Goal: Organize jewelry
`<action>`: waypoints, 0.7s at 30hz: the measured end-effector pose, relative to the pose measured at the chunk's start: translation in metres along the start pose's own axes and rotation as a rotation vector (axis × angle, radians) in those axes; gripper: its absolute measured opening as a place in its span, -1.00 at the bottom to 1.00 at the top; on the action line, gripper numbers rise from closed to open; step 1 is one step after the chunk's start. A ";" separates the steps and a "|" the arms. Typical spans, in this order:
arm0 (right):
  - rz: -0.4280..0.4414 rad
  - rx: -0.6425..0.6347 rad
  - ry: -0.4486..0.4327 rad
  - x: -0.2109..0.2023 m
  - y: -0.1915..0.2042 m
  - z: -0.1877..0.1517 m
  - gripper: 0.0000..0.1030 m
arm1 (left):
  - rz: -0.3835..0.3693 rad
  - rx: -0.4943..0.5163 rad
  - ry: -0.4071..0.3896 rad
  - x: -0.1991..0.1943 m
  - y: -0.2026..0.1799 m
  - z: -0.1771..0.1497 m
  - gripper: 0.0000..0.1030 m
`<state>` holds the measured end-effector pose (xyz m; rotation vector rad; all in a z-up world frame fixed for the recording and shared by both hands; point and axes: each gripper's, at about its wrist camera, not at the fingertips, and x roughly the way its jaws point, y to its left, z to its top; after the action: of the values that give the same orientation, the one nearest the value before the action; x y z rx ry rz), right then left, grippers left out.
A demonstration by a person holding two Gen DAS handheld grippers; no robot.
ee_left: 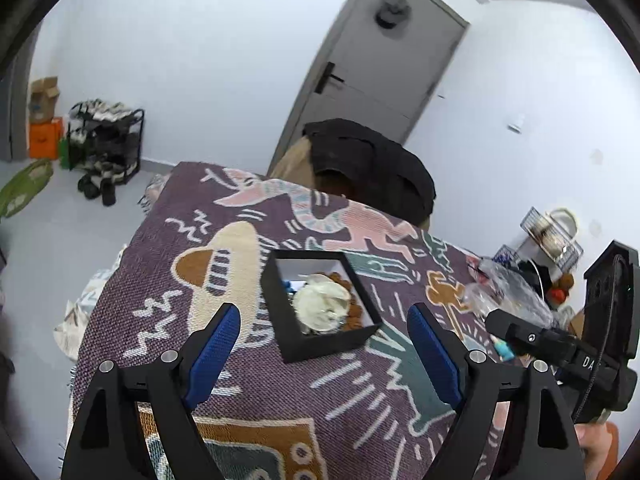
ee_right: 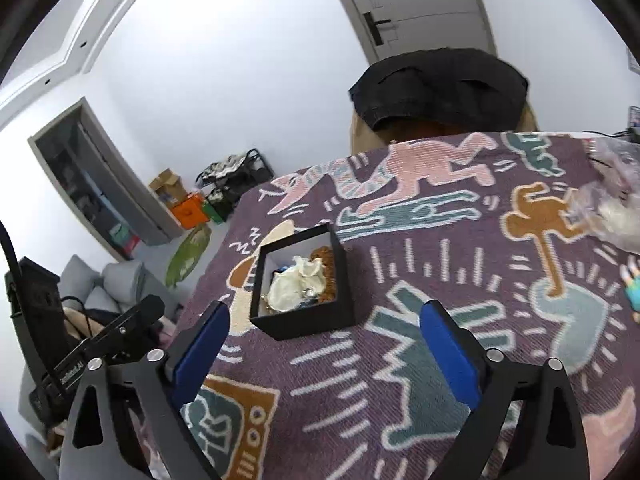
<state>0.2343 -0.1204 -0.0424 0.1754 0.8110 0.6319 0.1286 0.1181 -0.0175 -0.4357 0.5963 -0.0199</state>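
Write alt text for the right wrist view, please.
A black box holding pale and brown jewelry sits on a patterned purple blanket, just beyond open, empty blue-padded tongs. A white wall and grey door stand behind.

A purple patterned blanket (ee_right: 440,216) covers the table. Straight ahead of the left gripper (ee_left: 324,332), a black square box (ee_left: 320,308) holding pale and brown jewelry sits on it. Crumpled clear plastic bags (ee_left: 504,292) lie off to that gripper's right, near the table's edge.
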 end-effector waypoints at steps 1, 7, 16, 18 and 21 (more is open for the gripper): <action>-0.001 0.001 -0.009 -0.006 -0.001 -0.001 0.93 | 0.003 0.018 -0.002 -0.003 -0.006 0.000 0.67; -0.050 -0.007 -0.042 -0.035 -0.005 -0.010 1.00 | 0.012 0.126 -0.046 -0.025 -0.039 -0.003 0.89; -0.110 -0.018 -0.093 -0.070 -0.009 -0.022 1.00 | 0.018 0.236 -0.131 -0.059 -0.073 -0.006 0.99; -0.114 -0.028 -0.095 -0.075 -0.007 -0.025 1.00 | 0.029 0.252 -0.133 -0.064 -0.078 -0.009 0.99; -0.133 -0.055 -0.104 -0.085 -0.003 -0.031 1.00 | 0.032 0.277 -0.126 -0.068 -0.084 -0.013 0.99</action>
<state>0.1691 -0.1759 -0.0119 0.1022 0.6986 0.5147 0.0735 0.0459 0.0434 -0.1570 0.4682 -0.0435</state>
